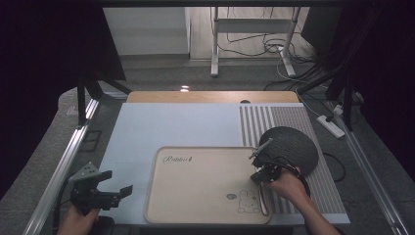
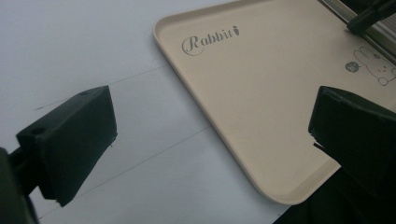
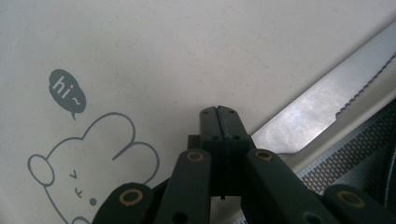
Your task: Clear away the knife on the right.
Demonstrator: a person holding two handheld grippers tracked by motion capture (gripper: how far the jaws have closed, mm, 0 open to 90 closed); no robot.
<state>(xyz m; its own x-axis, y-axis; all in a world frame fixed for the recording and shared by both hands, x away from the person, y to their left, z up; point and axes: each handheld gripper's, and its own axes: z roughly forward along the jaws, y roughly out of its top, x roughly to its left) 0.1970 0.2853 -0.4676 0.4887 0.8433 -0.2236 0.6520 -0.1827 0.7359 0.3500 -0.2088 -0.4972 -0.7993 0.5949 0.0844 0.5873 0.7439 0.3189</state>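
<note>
Beige tray (image 1: pixel 195 186) holds just a serrated knife (image 3: pixel 322 105) along its right rim. R gripper (image 3: pixel 218 112) jaws together, over the tray beside the blade. L gripper (image 1: pixel 115 183) jaws apart, off tray's left edge.
</note>
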